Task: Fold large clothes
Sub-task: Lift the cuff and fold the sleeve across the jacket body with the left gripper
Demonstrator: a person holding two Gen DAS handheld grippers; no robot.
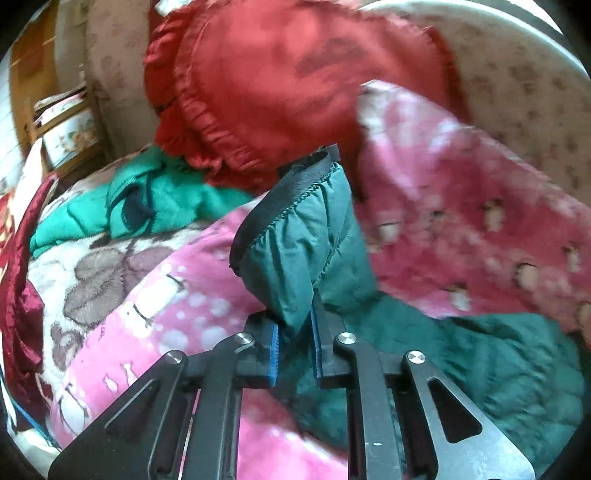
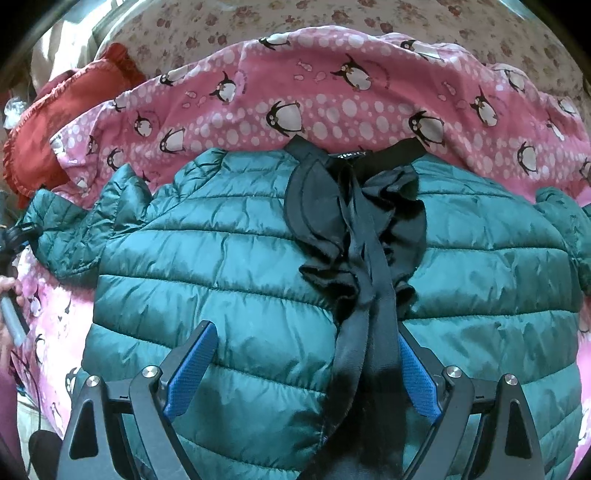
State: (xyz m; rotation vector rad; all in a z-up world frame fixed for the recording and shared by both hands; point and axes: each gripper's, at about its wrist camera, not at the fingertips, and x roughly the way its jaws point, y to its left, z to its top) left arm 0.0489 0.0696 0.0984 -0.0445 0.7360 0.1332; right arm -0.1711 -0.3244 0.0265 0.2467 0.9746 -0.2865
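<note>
A teal quilted puffer jacket (image 2: pixel 229 266) lies spread on a pink penguin-print blanket (image 2: pixel 332 96), collar end far from me, its black lining and zipper strip (image 2: pixel 365 258) running down the middle. My right gripper (image 2: pixel 306 343) is open just above the jacket's lower front, the black strip lying between its blue pads. In the left wrist view my left gripper (image 1: pixel 295 332) is shut on the jacket's sleeve (image 1: pixel 299 236), holding the black-edged cuff (image 1: pixel 291 192) up off the blanket (image 1: pixel 147 314).
A red frilled cushion (image 1: pixel 277 85) lies behind the jacket, also at far left in the right wrist view (image 2: pixel 55 122). A green garment (image 1: pixel 140 199) and a floral plush blanket (image 1: pixel 92 266) lie to the left. A floral bedsheet (image 2: pixel 295 14) lies beyond.
</note>
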